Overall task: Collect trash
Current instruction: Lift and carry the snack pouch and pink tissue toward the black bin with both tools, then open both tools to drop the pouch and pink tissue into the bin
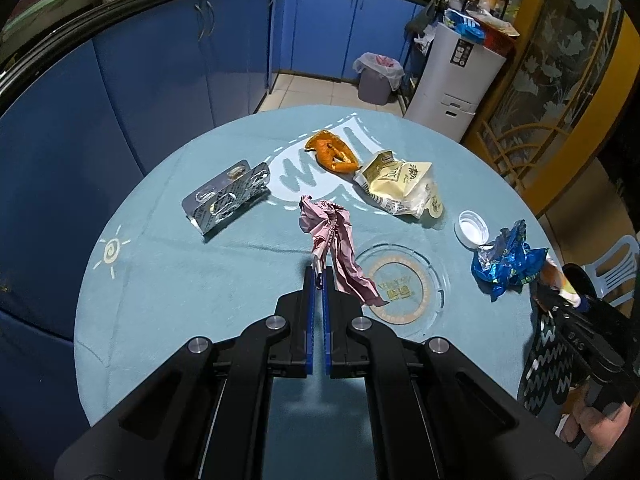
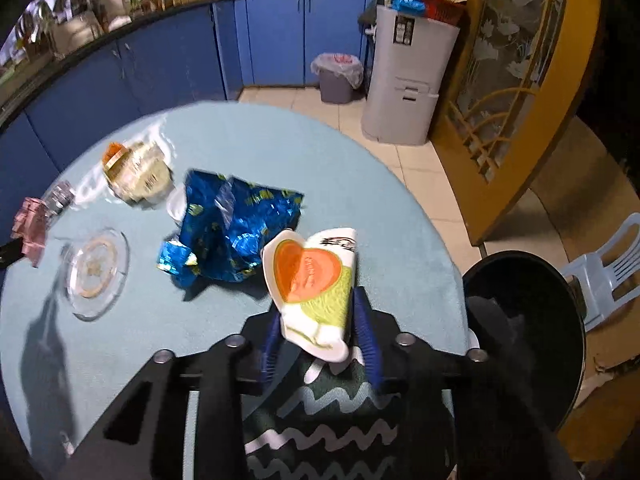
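Note:
My left gripper (image 1: pixel 319 278) is shut on a crumpled pink wrapper (image 1: pixel 334 242), held just above the round table with its light blue cloth (image 1: pixel 168 280). My right gripper (image 2: pixel 316 320) is shut on a white packet with an orange and green print (image 2: pixel 314 280), at the table's near right edge beside a black bin (image 2: pixel 528 344). On the table lie a blue foil wrapper (image 2: pixel 236 232), a cream snack bag (image 1: pixel 400 184), an orange peel (image 1: pixel 330 152), a silver blister pack (image 1: pixel 226 198) and a white cap (image 1: pixel 472 228).
A glass ashtray (image 1: pixel 402 288) sits on the table right of my left gripper. A grey lined bin (image 1: pixel 376 78) and a white cabinet (image 1: pixel 456 76) stand on the tiled floor beyond. Blue kitchen cupboards (image 1: pixel 160 60) curve behind. A white plastic chair (image 2: pixel 600 272) stands right.

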Available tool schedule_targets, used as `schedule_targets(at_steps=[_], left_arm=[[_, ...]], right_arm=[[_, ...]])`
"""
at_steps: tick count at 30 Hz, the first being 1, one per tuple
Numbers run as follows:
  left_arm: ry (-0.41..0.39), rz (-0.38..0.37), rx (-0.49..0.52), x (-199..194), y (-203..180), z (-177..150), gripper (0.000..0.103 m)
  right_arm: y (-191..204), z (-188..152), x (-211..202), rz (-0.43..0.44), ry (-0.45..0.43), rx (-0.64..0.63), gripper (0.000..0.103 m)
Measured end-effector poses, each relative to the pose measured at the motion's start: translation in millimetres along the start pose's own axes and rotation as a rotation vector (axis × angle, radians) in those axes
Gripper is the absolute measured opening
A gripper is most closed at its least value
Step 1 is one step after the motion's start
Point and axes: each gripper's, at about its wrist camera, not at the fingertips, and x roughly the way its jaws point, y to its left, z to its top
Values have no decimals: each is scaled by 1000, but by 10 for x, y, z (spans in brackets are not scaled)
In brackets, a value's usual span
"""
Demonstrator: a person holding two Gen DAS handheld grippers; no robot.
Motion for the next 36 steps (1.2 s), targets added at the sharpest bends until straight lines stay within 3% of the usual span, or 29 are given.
schedule_targets(at_steps=[13,36], left_arm=[[-30,-41,84,-141,-489,57,3],[-9,-160,376,-45,-2348,-106,4]], right_arm=[[-193,-94,-439,13,-72,45,29],[-1205,-406,-758,-31,-127,240,29]])
